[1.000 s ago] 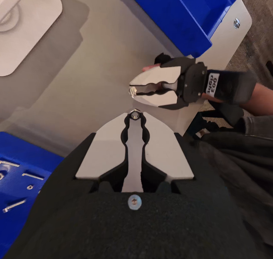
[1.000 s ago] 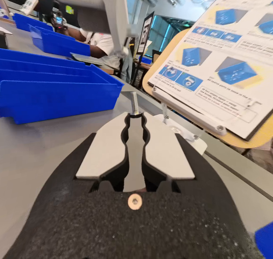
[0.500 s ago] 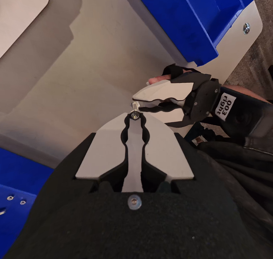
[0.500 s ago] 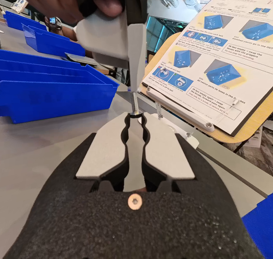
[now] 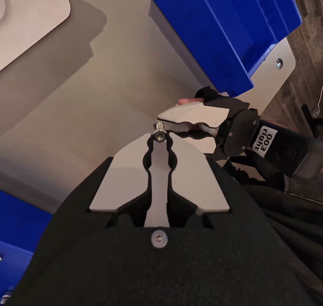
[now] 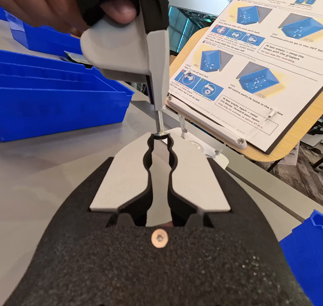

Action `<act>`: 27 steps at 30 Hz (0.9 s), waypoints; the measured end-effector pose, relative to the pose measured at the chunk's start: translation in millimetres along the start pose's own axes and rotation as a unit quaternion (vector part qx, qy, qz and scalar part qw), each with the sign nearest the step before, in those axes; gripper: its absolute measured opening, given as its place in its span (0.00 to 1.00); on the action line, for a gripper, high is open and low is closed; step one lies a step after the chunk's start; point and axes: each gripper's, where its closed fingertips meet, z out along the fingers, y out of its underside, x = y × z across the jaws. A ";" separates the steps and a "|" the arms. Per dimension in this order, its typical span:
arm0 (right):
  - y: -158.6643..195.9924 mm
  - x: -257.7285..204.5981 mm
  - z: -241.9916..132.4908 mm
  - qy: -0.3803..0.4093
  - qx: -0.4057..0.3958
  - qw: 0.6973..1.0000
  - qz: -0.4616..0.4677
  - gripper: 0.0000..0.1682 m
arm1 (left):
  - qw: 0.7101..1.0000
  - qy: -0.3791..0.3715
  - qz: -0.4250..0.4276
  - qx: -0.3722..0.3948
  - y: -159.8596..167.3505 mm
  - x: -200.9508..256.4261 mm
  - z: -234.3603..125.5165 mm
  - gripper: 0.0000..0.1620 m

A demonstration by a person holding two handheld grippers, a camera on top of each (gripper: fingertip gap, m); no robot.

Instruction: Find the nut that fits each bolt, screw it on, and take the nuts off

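Observation:
My right gripper point(image 6: 159, 137) is shut on the head of a silver bolt point(image 6: 159, 123), whose threaded shaft stands upward above the table. My left gripper point(image 5: 159, 136) is shut on a small hex nut point(image 5: 159, 137) and holds it against the bolt's free end. In the right wrist view the left gripper point(image 6: 157, 106) comes down from above onto the shaft tip, and its fingers point(image 6: 158, 67) hide the nut. In the left wrist view the right gripper point(image 5: 161, 125) reaches in from the right, with the bolt point(image 5: 159, 124) at its tips.
A long blue bin point(image 6: 52, 105) lies on the grey table point(image 5: 87, 105), also showing in the left wrist view point(image 5: 227, 35). Another blue bin point(image 5: 15, 227) sits at the lower left. An instruction board point(image 6: 253, 70) stands on a white stand point(image 6: 216, 157). The table edge point(image 5: 279, 91) is at the right.
The two grippers were apart a second ago. The left gripper with the nut has come onto the bolt's tip, and the nut now meets the shaft end.

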 end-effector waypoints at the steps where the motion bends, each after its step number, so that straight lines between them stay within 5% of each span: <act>1: 1.0 -1.1 -0.1 -0.003 -0.002 1.000 -0.004 0.08 | 1.000 0.001 0.000 0.000 1.3 -0.4 0.8 0.09; 10: 0.5 -13.9 -6.5 -0.102 0.001 0.994 0.032 0.08 | 0.982 0.004 0.190 -0.018 14.3 3.3 0.3 0.08; 19: 3.3 -35.2 -13.0 -0.212 -0.007 0.973 0.088 0.08 | 0.917 -0.034 0.383 -0.100 36.7 -5.2 2.6 0.08; 27: -16.1 -38.6 -27.6 -0.341 0.033 0.902 0.262 0.08 | 0.897 0.017 0.441 -0.035 34.1 15.0 -10.5 0.08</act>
